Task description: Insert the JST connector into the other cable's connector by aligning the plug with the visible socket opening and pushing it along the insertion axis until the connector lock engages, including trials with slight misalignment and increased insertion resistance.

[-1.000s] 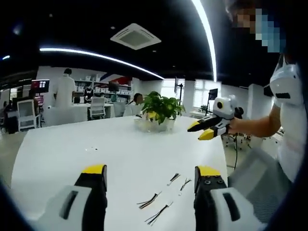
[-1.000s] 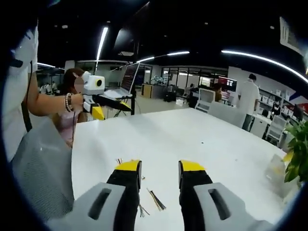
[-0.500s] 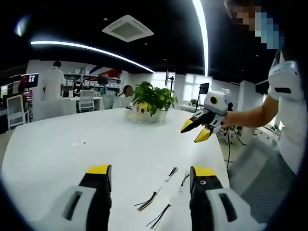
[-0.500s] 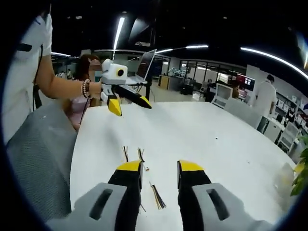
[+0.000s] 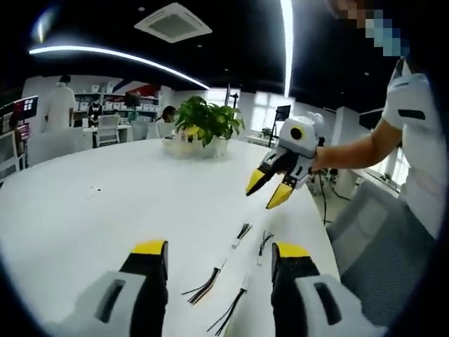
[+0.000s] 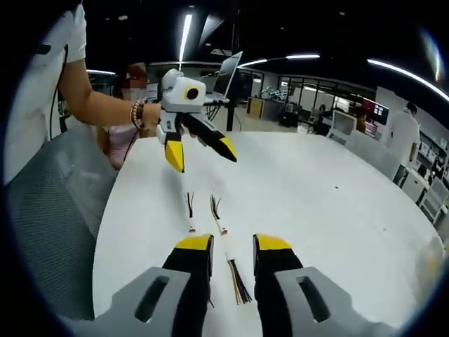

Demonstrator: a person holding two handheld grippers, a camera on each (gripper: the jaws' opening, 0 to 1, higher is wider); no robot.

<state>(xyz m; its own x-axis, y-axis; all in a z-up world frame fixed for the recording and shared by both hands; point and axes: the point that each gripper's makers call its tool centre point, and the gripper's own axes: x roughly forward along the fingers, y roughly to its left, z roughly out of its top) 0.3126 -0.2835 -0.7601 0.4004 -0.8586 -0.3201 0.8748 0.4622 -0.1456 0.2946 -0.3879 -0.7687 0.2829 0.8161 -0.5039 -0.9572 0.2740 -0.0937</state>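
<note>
— Left claw (image 5: 214, 256) and right claw (image 6: 233, 244): both spread, empty, poised above the table (image 5: 105, 203). Why?
— Nothing picked yet. Cables (image 6: 203, 213) lying loose on the white top, between and just beyond the jaws; probably lining up.

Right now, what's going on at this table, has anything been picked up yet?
Nothing is held yet. A person holds a gripper in each hand above a white table. The left gripper and the right gripper are both open and empty. Several short cables lie loose on the table, two more ahead of the right gripper's jaws. No connectors are mated. A potted plant stands at the far end.
</note>
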